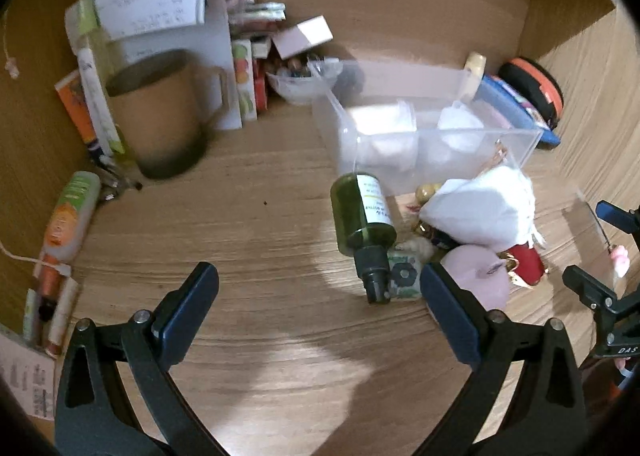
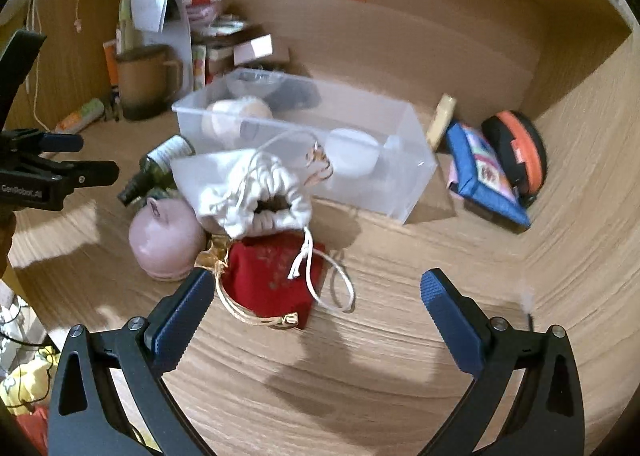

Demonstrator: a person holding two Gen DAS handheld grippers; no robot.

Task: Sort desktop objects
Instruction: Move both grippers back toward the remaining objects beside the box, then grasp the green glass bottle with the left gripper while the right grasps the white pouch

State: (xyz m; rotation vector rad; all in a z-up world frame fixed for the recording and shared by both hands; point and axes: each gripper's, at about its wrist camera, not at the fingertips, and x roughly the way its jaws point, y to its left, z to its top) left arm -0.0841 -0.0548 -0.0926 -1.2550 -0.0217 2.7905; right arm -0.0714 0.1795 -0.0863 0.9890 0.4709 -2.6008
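A clear plastic bin (image 2: 404,160) (image 1: 516,144) stands mid-desk with a few pale round items inside. In front of it lies a pile: a green spray bottle (image 1: 360,212) (image 2: 158,164) on its side, a white drawstring pouch (image 2: 256,188) (image 1: 484,208), a red pouch (image 2: 272,276) (image 1: 528,260) with gold cord, and a pink round item (image 2: 166,240) (image 1: 480,276). My left gripper (image 1: 320,304) is open, low over bare desk left of the bottle. My right gripper (image 2: 316,308) is open just in front of the red pouch, holding nothing.
A brown mug (image 1: 160,112) (image 2: 140,76), boxes and papers crowd the back left corner. A blue booklet (image 2: 484,172) and an orange-black case (image 2: 520,152) lie at the right wall. A lotion tube (image 1: 68,216) lies along the left wall. Wooden walls enclose the desk.
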